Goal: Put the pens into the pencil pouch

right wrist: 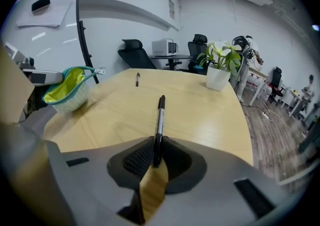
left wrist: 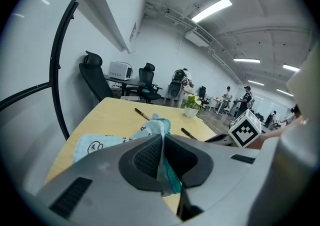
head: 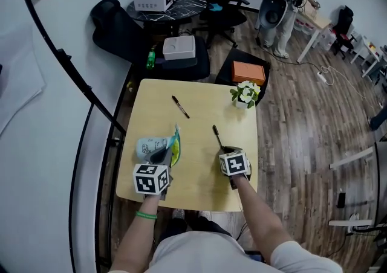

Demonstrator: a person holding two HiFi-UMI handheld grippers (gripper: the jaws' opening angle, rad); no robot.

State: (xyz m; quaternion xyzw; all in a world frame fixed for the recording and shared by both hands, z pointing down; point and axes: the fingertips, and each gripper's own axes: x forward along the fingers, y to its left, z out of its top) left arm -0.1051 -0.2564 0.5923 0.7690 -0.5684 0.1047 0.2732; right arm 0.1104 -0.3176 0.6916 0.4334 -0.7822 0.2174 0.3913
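The right gripper has its jaws closed on the near end of a black pen, which sticks straight out ahead of them over the pale wooden table. Off to the jaws' left sits the pencil pouch, mouth open, yellow-green inside. Farther ahead lies a second pen; ahead and to the right, a potted plant

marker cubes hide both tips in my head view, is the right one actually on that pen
Observer: Yes. In the right gripper view the right gripper has its fingers closed on the near end of the pen.
Operator: and the left
Observer: The left gripper pinches the edge of the pencil pouch between its fingers.
Operator: pouch open?
Observer: Yes, its mouth gapes toward the right gripper, yellow-green lining showing.
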